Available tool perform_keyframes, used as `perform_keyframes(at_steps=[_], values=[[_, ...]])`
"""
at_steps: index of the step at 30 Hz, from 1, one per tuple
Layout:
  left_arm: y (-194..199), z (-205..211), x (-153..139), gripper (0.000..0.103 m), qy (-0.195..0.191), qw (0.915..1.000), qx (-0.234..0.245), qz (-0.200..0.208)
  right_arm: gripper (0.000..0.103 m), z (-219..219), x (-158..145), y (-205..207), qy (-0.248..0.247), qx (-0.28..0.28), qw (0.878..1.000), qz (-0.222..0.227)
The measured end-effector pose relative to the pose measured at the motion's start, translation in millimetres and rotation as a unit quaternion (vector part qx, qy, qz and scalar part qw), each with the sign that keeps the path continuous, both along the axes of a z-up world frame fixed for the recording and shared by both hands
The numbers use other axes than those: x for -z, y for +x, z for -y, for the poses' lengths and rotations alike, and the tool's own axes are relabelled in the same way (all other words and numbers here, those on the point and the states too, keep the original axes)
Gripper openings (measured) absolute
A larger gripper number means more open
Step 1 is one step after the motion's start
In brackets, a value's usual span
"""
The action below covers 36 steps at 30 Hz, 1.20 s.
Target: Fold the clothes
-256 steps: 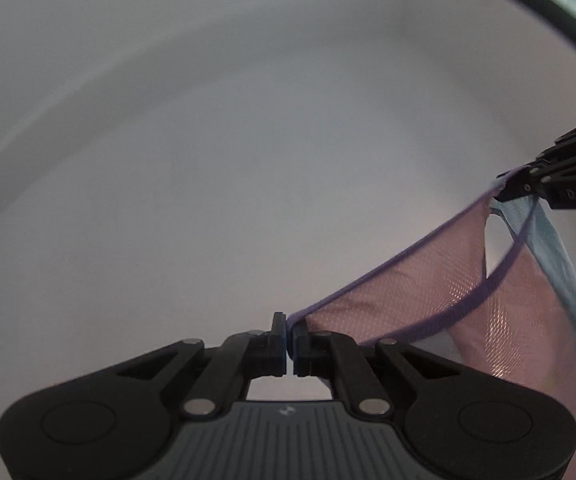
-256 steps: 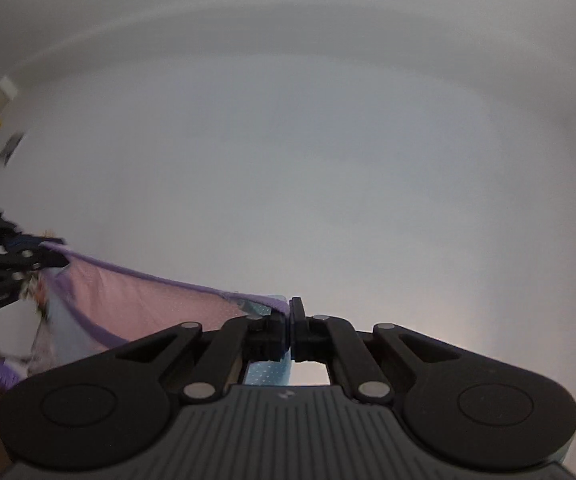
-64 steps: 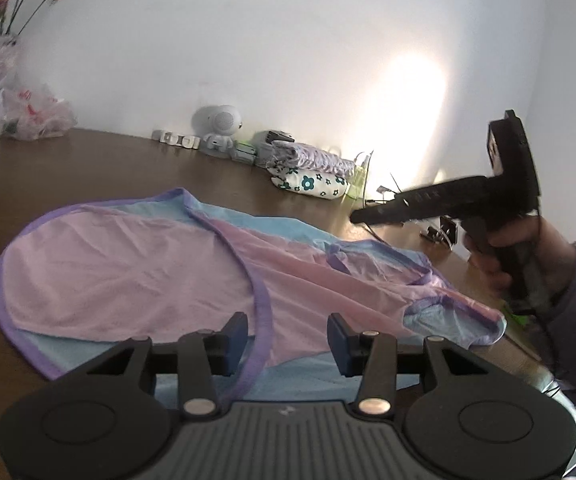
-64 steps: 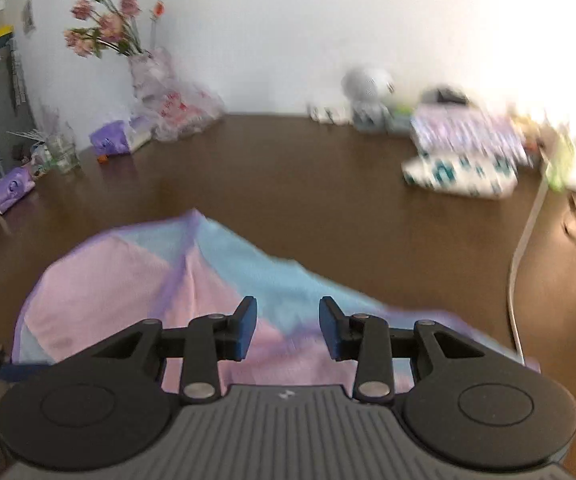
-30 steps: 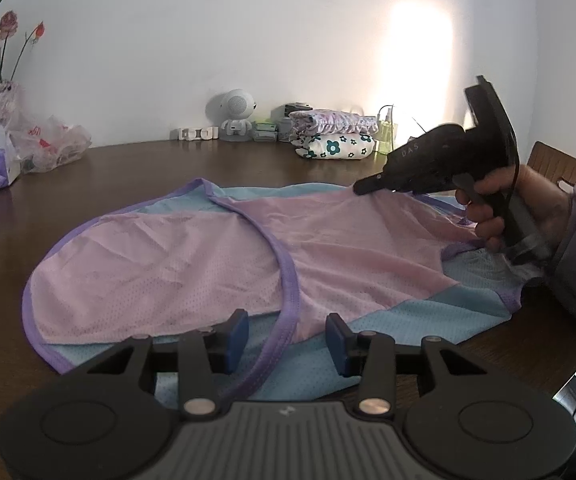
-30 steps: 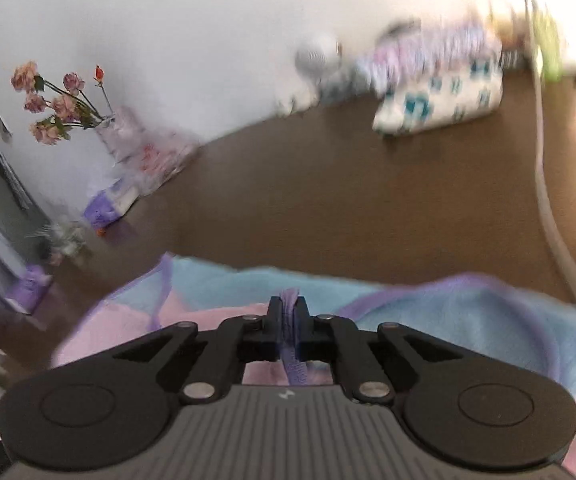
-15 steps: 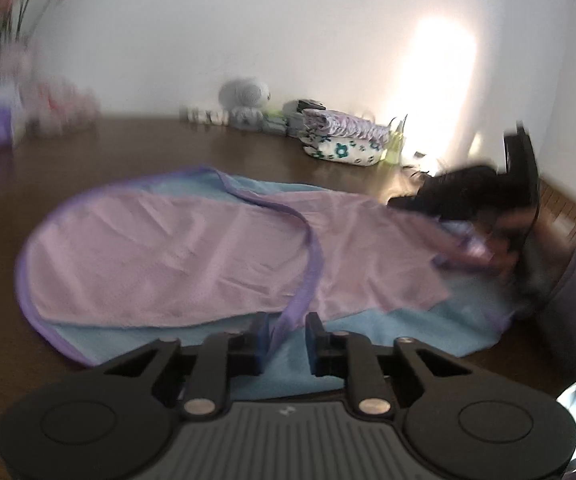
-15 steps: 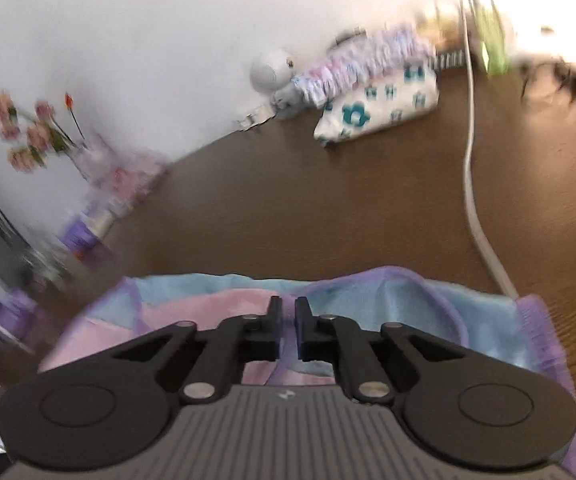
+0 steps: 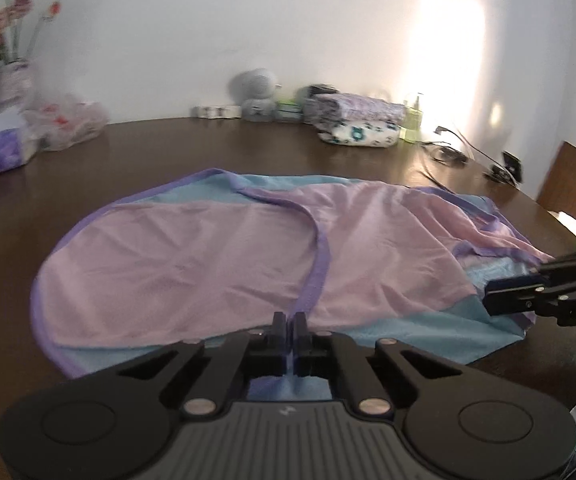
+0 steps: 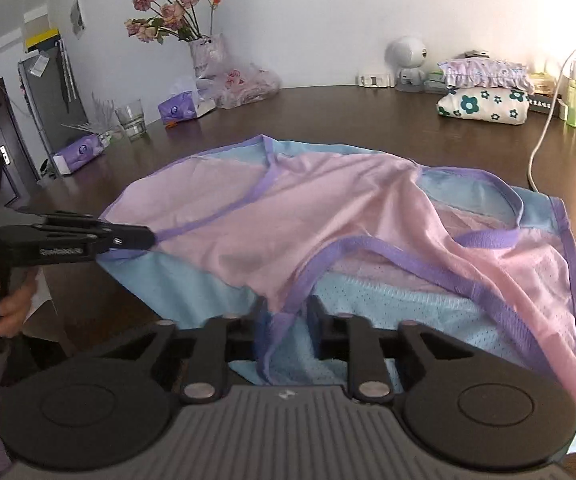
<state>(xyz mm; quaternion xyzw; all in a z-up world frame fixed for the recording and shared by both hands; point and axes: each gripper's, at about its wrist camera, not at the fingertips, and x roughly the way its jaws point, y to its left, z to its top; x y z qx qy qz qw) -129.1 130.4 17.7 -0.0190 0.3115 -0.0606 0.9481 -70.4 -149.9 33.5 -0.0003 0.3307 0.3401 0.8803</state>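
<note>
Left wrist view: the left gripper is clamped on the purple trim of the pink-and-blue mesh garment, which lies spread on the dark wooden table. The right gripper is pinched on a trimmed edge too. Both edges should be lifted together and kept taut, so a straight fold is laid.

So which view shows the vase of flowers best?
The right wrist view: the vase of flowers stands sharp and whole at the back of the table, blooms included. In the left wrist view it sits blurred at the left edge, its flowers partly cut off.
</note>
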Motion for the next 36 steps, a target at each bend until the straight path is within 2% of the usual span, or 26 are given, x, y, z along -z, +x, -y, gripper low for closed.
perform_keyframes(at_steps=[3, 5, 7, 11, 13, 15, 17, 19, 20, 21, 23, 25, 28, 30, 32, 33, 35, 36], values=[[-8.4, -7.9, -1.4, 0.001, -0.001, 0.9995, -0.032, 0.002, 0.006, 5.0, -6.6, -9.4, 0.008, -0.02, 1.0, 0.017], [-7.4, -7.7, 3.3, 0.001, 0.016, 0.9985, -0.051, -0.006, 0.006, 7.1, -9.2, -16.1, 0.007, -0.031, 0.999, 0.017], [-8.8, -6.8, 4.7, 0.004, 0.026, 0.9983, -0.053, -0.001, 0.006, 6.5, -7.3, -20.7, 0.002, -0.039, 0.999, 0.014], [-2.9, -5.3, -9.2, 0.008, 0.014, 0.999, -0.042, 0.01, 0.008, 9.4, -8.1, -27.6, 0.005, -0.044, 0.999, 0.016], [10.4, 1.1, -28.3, 0.017, 0.027, 0.9993, -0.016, 0.02, 0.009, 16.3, -14.6, -27.8, 0.023, -0.031, 0.999, 0.027], [35.9, 6.1, -42.3, 0.035, 0.033, 0.9994, 0.009, 0.011, 0.012, 21.1, -17.9, -22.5, 0.023, 0.004, 0.999, 0.044], [78.0, 11.4, -45.5, 0.036, 0.029, 0.9989, 0.031, -0.018, 0.012, 18.5, -19.3, -13.5, 0.026, 0.028, 0.998, 0.046], [114.0, 18.0, -41.2, 0.032, 0.037, 0.9978, 0.029, -0.047, 0.012, 19.8, -17.5, -6.2, 0.029, 0.049, 0.997, 0.043], [127.3, 21.8, -38.6, 0.02, 0.045, 0.9972, 0.023, -0.055, 0.012, 19.9, -16.9, -4.9, 0.024, 0.059, 0.997, 0.048], [138.5, 25.7, -36.5, 0.015, 0.052, 0.9966, 0.023, -0.06, 0.012, 20.7, -16.6, -4.7, 0.016, 0.067, 0.996, 0.053], [144.6, 29.8, -33.1, 0.015, 0.052, 0.9968, 0.03, -0.053, 0.012, 27.8, -17.0, -4.7, 0.008, 0.082, 0.995, 0.062], [143.8, 33.9, -26.5, 0.017, 0.056, 0.9966, 0.036, -0.048, 0.02, 39.2, -18.1, -3.0, 0.005, 0.102, 0.992, 0.067], [140.9, 42.1, -15.7, 0.018, 0.094, 0.9935, 0.019, -0.061, 0.025, 55.6, -15.9, 1.2, -0.005, 0.121, 0.99, 0.073], [132.9, 53.2, -24.4, 0.015, 0.106, 0.9933, 0.006, -0.046, 0.025, 61.0, -14.9, 0.2, -0.003, 0.111, 0.991, 0.071], [113.3, 72.5, -40.2, 0.017, 0.084, 0.9955, 0.042, -0.008, 0.028, 66.3, -13.7, 0.4, 0.007, 0.108, 0.992, 0.069], [103.0, 87.5, -45.1, 0.025, 0.065, 0.9945, 0.083, 0.002, 0.031, 68.5, -12.5, 3.0, 0.011, 0.113, 0.991, 0.068], [92.9, 120.9, -42.6, 0.033, 0.049, 0.985, 0.166, -0.009, 0.031, 72.8, -10.3, 8.9, 0.019, 0.125, 0.99, 0.064], [90.0, 137.9, -38.1, 0.033, 0.055, 0.9795, 0.193, -0.015, 0.031, 75.0, -9.4, 12.1, 0.022, 0.132, 0.989, 0.06]])
